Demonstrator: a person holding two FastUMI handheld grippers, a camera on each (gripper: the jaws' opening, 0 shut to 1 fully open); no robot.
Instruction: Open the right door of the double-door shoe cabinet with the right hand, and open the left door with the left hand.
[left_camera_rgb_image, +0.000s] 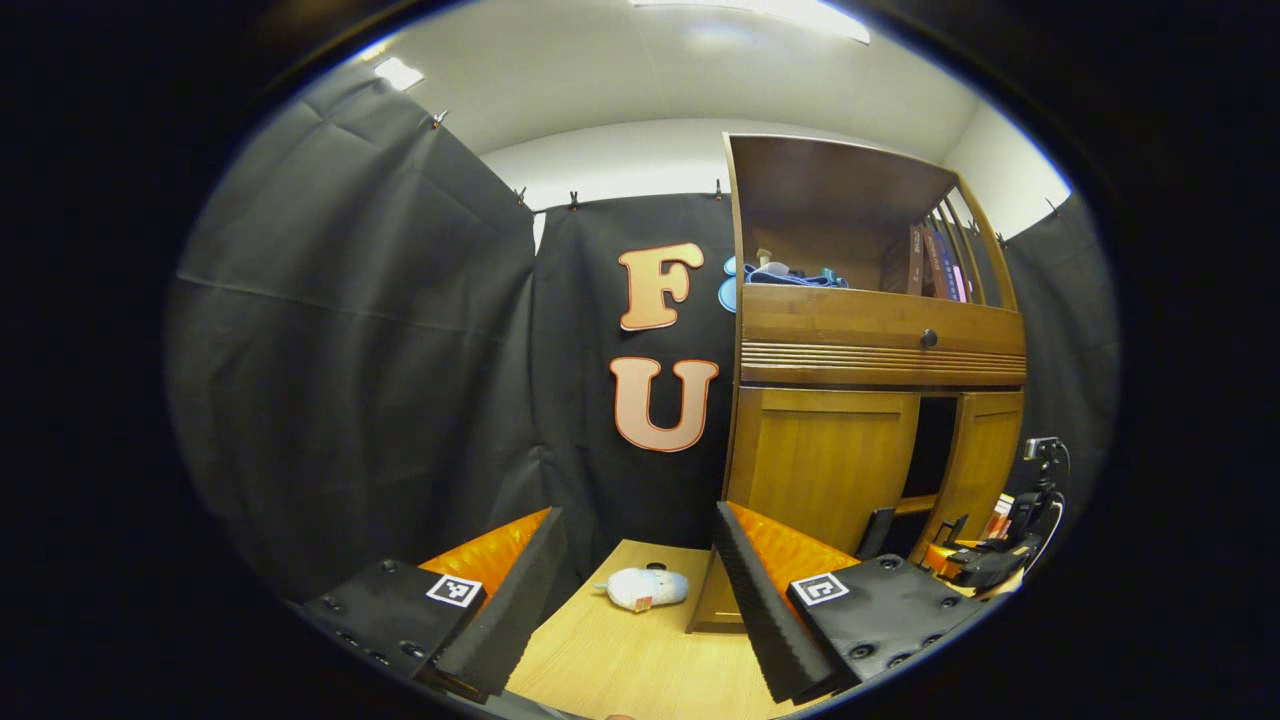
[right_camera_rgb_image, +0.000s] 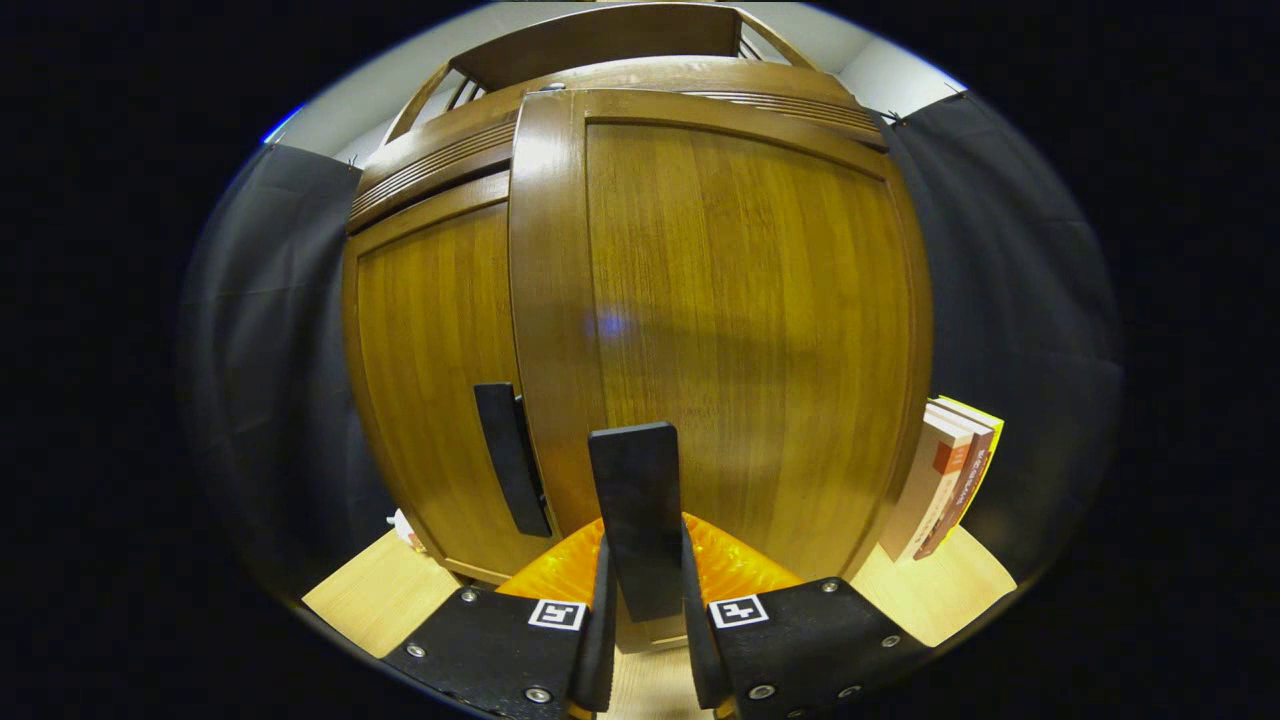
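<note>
The wooden shoe cabinet (left_camera_rgb_image: 880, 340) stands on a table to the right in the left gripper view. Its left door (left_camera_rgb_image: 820, 460) is closed, with a dark handle (left_camera_rgb_image: 877, 532) at its inner edge. The right door (left_camera_rgb_image: 985, 455) is swung out a little, leaving a dark gap between the doors. My left gripper (left_camera_rgb_image: 638, 520) hangs open and empty, to the left of the cabinet and short of it. In the right gripper view my right gripper (right_camera_rgb_image: 645, 565) is shut on the right door's black handle (right_camera_rgb_image: 635, 480). The right door (right_camera_rgb_image: 740, 320) stands forward of the left door (right_camera_rgb_image: 435, 380).
A small white plush toy (left_camera_rgb_image: 645, 588) lies on the light wooden table (left_camera_rgb_image: 620, 660) just left of the cabinet's base. Books (right_camera_rgb_image: 945, 480) lean against the cabinet's right side. Above the doors are a drawer with a knob (left_camera_rgb_image: 928, 338) and an open shelf with items.
</note>
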